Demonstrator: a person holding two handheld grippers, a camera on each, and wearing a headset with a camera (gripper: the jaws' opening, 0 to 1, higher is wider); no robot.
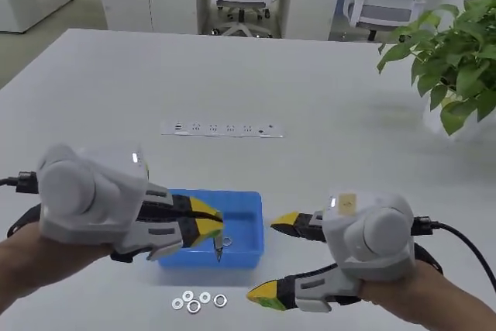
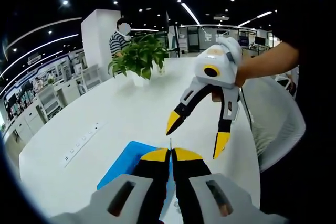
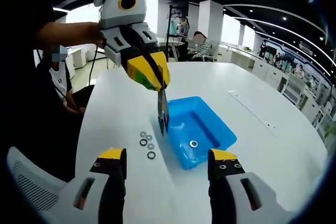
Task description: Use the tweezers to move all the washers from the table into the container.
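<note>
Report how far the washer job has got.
Done: one washer lies in the container. In hand: left hand-held gripper shut on the tweezers, tips at the container's edge. Left: a cluster of washers on the table; right hand-held gripper open.

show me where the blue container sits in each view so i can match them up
Head view: the blue container is low in the picture, just left of centre.
Left gripper view: it is at the bottom, left of centre.
Right gripper view: it is at the centre, slightly right, with one washer inside.
Shared landmark: the white power strip lies beyond the container in every view.
</note>
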